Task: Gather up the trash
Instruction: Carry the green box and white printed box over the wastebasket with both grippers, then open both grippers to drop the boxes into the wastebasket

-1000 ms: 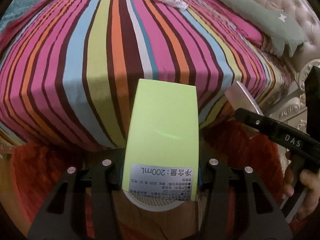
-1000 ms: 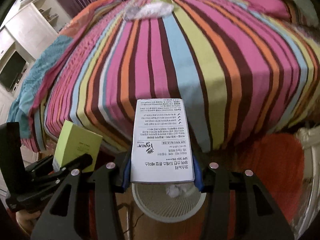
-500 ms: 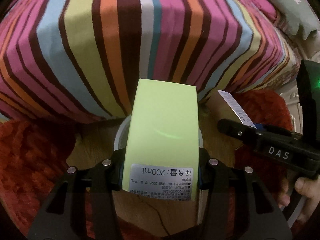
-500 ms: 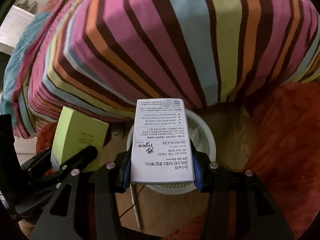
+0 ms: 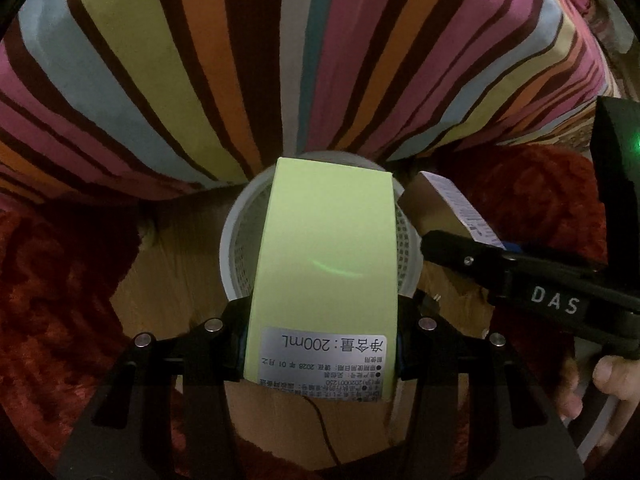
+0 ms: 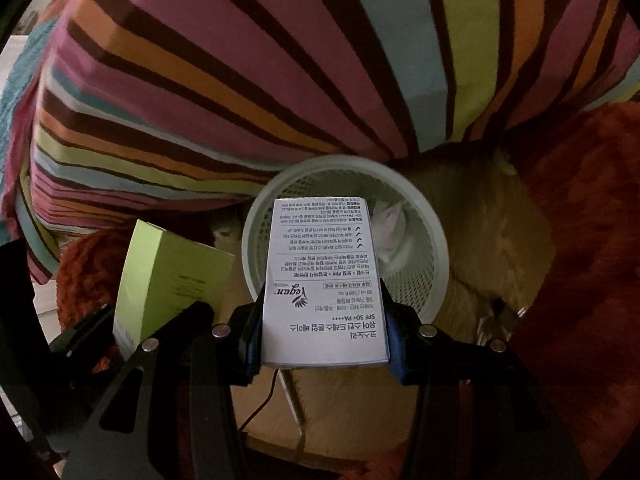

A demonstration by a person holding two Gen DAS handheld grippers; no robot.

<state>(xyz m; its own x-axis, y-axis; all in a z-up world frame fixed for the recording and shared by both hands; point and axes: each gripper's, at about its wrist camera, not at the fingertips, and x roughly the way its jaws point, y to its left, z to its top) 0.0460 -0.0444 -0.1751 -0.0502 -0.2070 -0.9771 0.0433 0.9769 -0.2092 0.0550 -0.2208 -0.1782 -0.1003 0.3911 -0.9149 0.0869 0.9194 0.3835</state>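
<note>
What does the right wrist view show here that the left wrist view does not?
Only the right wrist view shows crumpled white trash inside the basket and the printed face of the white box in the right gripper. Only the left wrist view shows the green box's silver label and the person's hand. Both show the green box, the white mesh basket and the striped bedspread.

A: Bedcover (image 5: 224, 64): stripes of pink, orange, light blue, yellow-green, dark brown between. Rug (image 5: 52, 304): deep red-orange, shaggy.

B: Box on the left (image 5: 326, 256): plain lime green, silver label with dark print at its near end. Box on the right (image 6: 326, 284): white, black print.

A: Basket (image 6: 434, 240): white mesh, white crumpled scrap inside. Floor (image 6: 480, 216): tan wood grain.

B: Both grippers black; blue pads (image 6: 394, 340) on the right one.
</note>
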